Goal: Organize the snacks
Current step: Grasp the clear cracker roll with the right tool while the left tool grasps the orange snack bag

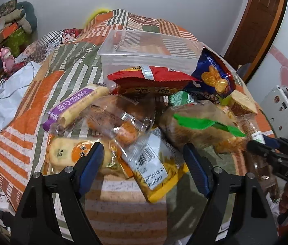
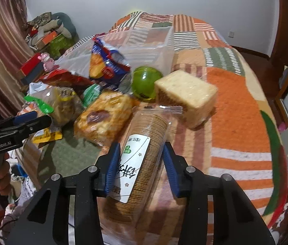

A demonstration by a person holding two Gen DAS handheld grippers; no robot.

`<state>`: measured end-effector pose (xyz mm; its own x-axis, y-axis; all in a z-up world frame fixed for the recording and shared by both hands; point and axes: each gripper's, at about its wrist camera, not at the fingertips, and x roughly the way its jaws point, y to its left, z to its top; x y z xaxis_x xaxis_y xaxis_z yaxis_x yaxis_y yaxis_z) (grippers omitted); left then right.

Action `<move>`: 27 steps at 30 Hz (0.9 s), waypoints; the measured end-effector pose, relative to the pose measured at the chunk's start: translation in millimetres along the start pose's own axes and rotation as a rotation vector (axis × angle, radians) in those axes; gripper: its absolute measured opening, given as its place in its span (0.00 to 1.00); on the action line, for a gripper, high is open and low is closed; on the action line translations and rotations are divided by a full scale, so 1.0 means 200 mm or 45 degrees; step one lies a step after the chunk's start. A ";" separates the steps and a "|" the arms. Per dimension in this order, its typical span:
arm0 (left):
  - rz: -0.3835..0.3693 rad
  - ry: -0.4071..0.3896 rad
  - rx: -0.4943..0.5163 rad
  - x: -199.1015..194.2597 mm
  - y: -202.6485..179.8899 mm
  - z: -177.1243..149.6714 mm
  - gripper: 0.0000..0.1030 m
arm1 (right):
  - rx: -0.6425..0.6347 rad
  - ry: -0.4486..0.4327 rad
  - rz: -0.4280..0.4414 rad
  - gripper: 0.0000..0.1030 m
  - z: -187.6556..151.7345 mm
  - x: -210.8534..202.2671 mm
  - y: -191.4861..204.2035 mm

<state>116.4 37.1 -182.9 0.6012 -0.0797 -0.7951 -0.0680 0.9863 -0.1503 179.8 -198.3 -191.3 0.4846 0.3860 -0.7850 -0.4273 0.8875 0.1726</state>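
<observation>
The right gripper point(image 2: 142, 169) is clenching the cracker sleeve point(image 2: 139, 159) near the bed's front edge while the left gripper point(image 1: 144, 163) is hovering released over the snack pile point(image 1: 135, 110), and that slick wrapper is threatening to slip and crush crackers.

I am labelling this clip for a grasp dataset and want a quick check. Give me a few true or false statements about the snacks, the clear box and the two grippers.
1. The right gripper is closed on the clear-wrapped sleeve of round brown crackers. True.
2. The left gripper clamps the yellow barcode-labelled snack packet. False: its jaws are spread apart, holding nothing.
3. The clear plastic box is full of snacks. False: no snacks show inside it.
4. The green round plastic container sits beside the wrapped block of pale sponge cake. True.
</observation>
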 end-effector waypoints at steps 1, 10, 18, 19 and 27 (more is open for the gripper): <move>0.006 -0.006 -0.002 0.01 0.00 0.01 0.77 | 0.005 -0.002 -0.002 0.37 0.00 -0.01 0.00; -0.065 -0.016 -0.097 -0.05 0.12 0.05 0.67 | 0.056 0.022 0.044 0.39 -0.01 -0.01 -0.03; -0.051 -0.006 -0.199 -0.02 0.26 0.12 0.67 | 0.014 0.066 0.050 0.42 -0.02 0.06 0.01; -0.047 0.004 -0.211 0.00 0.27 0.14 0.67 | 0.006 0.064 0.049 0.42 -0.01 0.06 0.01; -0.012 0.058 -0.238 0.16 0.25 0.21 0.74 | 0.015 0.043 0.065 0.37 -0.02 0.06 0.00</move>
<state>165.0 90.1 -191.8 0.5661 -0.0996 -0.8183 -0.2115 0.9419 -0.2610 183.6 -195.0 -202.8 0.4364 0.4220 -0.7947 -0.4413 0.8700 0.2197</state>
